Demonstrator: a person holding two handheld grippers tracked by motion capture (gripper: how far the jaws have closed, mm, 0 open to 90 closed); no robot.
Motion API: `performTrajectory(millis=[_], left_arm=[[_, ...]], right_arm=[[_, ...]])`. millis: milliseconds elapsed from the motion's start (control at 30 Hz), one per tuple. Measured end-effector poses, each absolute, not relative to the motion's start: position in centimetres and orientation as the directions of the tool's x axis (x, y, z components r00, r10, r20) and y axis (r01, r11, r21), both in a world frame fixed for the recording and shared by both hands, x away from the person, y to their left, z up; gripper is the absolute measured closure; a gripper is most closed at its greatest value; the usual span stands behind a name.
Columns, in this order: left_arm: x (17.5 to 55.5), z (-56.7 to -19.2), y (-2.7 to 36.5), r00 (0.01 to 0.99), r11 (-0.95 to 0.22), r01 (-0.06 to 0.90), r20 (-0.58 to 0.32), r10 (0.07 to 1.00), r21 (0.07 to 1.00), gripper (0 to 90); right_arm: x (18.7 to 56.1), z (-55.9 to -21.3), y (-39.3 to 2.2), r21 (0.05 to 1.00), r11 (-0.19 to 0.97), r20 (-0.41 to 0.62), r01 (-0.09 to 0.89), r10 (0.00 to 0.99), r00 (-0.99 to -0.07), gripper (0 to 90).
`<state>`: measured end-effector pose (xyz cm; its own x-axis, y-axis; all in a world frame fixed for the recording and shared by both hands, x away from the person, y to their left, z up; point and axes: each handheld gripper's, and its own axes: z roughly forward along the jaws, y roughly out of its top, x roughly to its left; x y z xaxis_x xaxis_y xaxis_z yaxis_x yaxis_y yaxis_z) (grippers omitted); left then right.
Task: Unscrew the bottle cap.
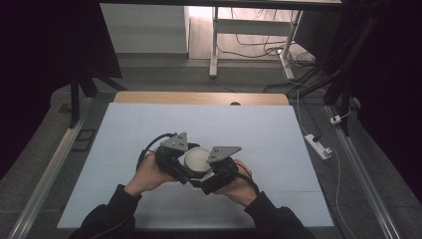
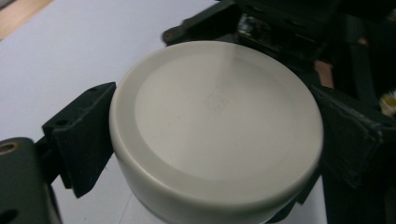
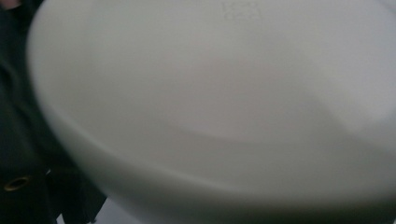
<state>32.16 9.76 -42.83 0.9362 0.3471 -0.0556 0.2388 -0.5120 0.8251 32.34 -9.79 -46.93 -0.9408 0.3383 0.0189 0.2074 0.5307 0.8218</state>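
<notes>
High view: the left tongs [image 1: 185, 162] and right tongs [image 1: 213, 172] meet at the white round lid [image 1: 197, 158], near the worktop [image 1: 259, 134] front edge. Left gripper view: both jaws press the lid [image 2: 217, 126] on opposite sides, clamped. Right gripper view: the lid [image 3: 224, 102] looms blurred; can't tell how those jaws stand.

My sleeves [image 1: 110, 215] are dark, running down to both wrists. My left gripper [image 1: 185, 160] is black, with a grey three-cornered plate on top dotted with small screws, and a black cable looping off behind it. My right gripper [image 1: 211, 172] is the same build: black body, grey plate, thin cable trailing. My jaws are blocky black pieces with bolt holes and brass-coloured screw fittings near the base.
</notes>
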Motion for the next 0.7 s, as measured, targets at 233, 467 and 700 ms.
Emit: performTrajectory(millis=[233, 467, 700], left_arm=[[31.8, -42.9, 8.9, 0.893, -0.478, 0.298, -0.064, 0.446, 0.826, 8.3], [31.6, -42.3, 9.0, 0.887, -0.461, 0.296, -0.062, 0.457, 0.837, 8.4], [31.4, -41.5, 9.7, 0.884, -0.449, 0.29, -0.057, 0.464, 0.845, 8.4]], right_arm=[[32.6, -47.0, -10.1, 0.819, 0.52, 0.019, 0.243, 0.399, -0.917, 7.0], [32.7, -46.9, -10.0, 0.822, 0.515, 0.023, 0.246, 0.401, -0.916, 7.0], [32.6, -47.1, -10.0, 0.818, 0.518, 0.026, 0.25, 0.4, -0.916, 7.1]])
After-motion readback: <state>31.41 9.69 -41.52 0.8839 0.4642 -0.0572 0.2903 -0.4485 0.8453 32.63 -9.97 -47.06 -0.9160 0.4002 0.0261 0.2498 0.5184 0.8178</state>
